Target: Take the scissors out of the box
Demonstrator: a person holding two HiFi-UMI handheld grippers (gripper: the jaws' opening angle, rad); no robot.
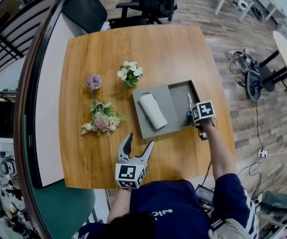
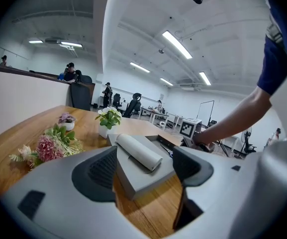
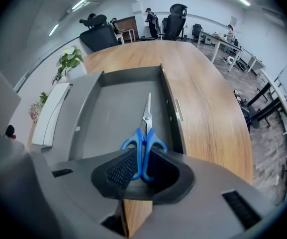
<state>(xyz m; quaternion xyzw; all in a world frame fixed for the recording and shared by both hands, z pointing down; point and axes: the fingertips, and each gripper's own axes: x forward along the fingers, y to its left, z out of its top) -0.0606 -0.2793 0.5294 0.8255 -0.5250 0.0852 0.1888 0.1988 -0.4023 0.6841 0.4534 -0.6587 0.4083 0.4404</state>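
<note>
A pair of scissors (image 1: pixel 189 103) with blue handles lies in the open grey box (image 1: pixel 179 91) on the right of the wooden table, blades pointing to the far side. My right gripper (image 1: pixel 190 115) points steeply down into the box. In the right gripper view its pads press on the blue handles of the scissors (image 3: pixel 145 133), which still rest on the floor of the box (image 3: pixel 113 113). My left gripper (image 1: pixel 136 151) hovers open near the table's front edge, short of the box, with nothing between its fingers (image 2: pixel 103 171).
A white roll (image 1: pixel 153 112) lies on the grey lid (image 1: pixel 145 126) left of the box. A white flower pot (image 1: pixel 130 73), a purple flower pot (image 1: pixel 94 81) and a loose bouquet (image 1: pixel 102 119) stand further left. Office chairs are beyond the table.
</note>
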